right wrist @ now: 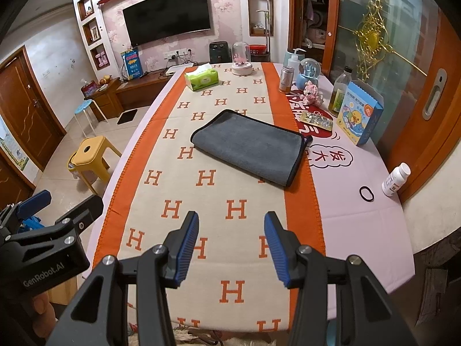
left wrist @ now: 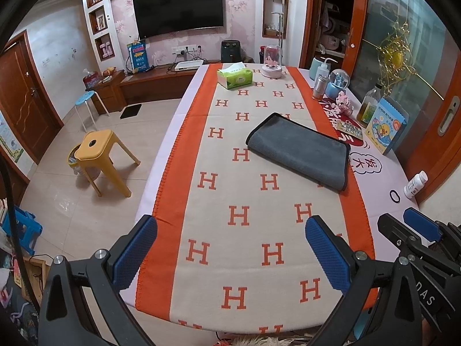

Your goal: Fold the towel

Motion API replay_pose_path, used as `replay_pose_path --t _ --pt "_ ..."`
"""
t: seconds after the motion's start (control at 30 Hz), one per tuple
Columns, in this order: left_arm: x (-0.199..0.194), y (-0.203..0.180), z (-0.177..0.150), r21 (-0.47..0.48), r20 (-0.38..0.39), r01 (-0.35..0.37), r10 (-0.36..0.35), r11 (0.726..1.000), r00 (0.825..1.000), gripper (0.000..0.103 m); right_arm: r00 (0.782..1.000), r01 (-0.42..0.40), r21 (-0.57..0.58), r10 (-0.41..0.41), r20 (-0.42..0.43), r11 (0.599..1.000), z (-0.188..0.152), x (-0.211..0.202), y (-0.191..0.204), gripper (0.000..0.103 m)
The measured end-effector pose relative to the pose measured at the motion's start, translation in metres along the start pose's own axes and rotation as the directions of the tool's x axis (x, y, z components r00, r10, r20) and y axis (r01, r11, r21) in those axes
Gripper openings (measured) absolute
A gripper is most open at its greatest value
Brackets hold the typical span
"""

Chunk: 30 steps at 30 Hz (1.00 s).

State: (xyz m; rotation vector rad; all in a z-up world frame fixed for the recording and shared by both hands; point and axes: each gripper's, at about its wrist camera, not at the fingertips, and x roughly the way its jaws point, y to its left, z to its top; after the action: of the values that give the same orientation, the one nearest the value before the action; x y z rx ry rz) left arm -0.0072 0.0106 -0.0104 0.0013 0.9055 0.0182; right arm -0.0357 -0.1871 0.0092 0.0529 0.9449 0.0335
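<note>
A grey towel with black trim [left wrist: 299,150] lies folded flat on the orange and cream H-patterned cloth [left wrist: 245,219], right of the table's middle. It also shows in the right wrist view [right wrist: 250,145]. My left gripper [left wrist: 230,248] is open and empty, held above the near end of the table, well short of the towel. My right gripper [right wrist: 232,245] is open and empty too, also near the front edge. The right gripper shows at the right edge of the left wrist view [left wrist: 415,230], and the left gripper at the left edge of the right wrist view [right wrist: 52,213].
A green tissue box [left wrist: 234,77] and a glass dome ornament [left wrist: 272,62] stand at the far end. Bottles, a snow globe, a blue carton [left wrist: 384,125], a white bottle [left wrist: 415,184] and a black hair band [left wrist: 394,196] line the right side. A yellow stool [left wrist: 100,155] stands left.
</note>
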Motion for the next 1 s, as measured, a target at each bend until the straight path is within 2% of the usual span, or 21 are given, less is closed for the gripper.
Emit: replay_pose_path --t 1.0 --pt "0.0048 0.0006 -0.005 0.004 -0.01 0.002 -0.002 1.0 1.0 0.102 1.0 0.001 0.001 -0.001 -0.005 1.0 -0.0048 0.0039 0.0003 0.047"
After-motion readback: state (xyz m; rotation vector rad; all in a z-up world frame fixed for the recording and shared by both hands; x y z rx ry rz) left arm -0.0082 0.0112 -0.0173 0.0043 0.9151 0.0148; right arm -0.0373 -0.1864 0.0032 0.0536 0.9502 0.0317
